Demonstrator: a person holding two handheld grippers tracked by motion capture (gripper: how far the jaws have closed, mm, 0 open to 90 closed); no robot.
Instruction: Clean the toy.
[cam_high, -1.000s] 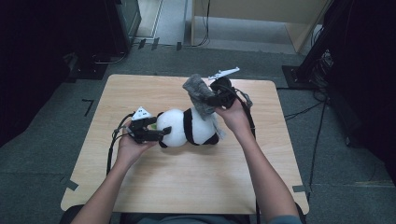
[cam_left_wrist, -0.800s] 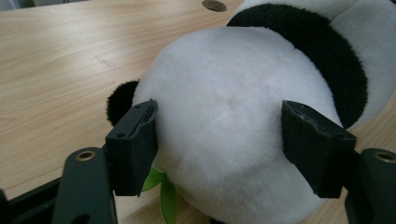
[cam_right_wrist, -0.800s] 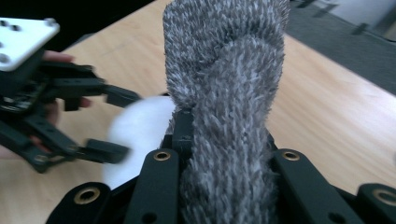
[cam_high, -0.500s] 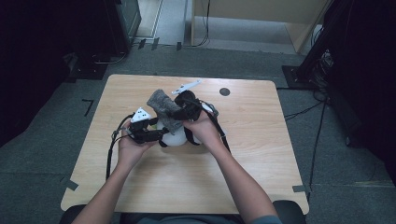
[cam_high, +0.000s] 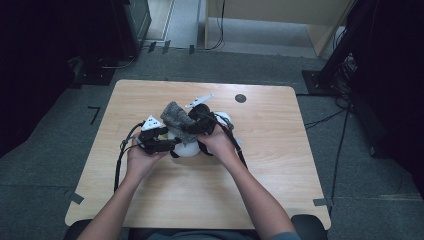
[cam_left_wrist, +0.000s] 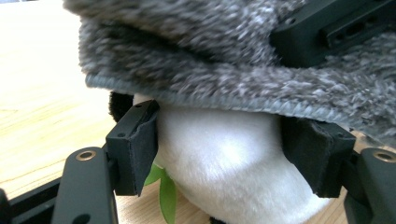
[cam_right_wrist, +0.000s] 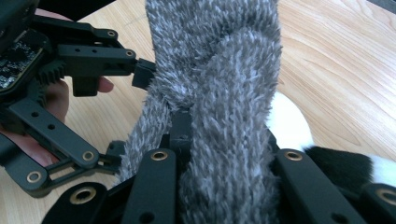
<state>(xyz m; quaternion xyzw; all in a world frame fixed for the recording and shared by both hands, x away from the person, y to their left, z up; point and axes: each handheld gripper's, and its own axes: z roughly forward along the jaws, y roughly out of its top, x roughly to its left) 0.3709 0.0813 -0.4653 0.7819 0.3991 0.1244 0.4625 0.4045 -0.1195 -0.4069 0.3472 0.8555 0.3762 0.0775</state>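
A black-and-white plush panda (cam_high: 187, 149) lies on the wooden table (cam_high: 280, 165). My left gripper (cam_high: 172, 143) comes in from the left and is shut on its white body (cam_left_wrist: 224, 168), both pads pressing into the fur; its jaws have just been opening slightly. A green leaf (cam_left_wrist: 166, 191) pokes out under the plush. My right gripper (cam_high: 192, 125) is shut on a grey fuzzy cloth (cam_high: 176, 115), held just above the panda and the left jaws. The cloth (cam_left_wrist: 210, 56) hangs over the plush, and it runs between the right jaws (cam_right_wrist: 224, 93).
A small black round mark (cam_high: 240, 98) sits near the table's far edge. Black cables trail from both grippers across the table. Dark equipment and floor cables surround the table. Bare wood lies to the right and near the front edge.
My right hand has carried the grey cloth left and down, from above the panda's right end to over its left end. The left hand stayed put on the panda.
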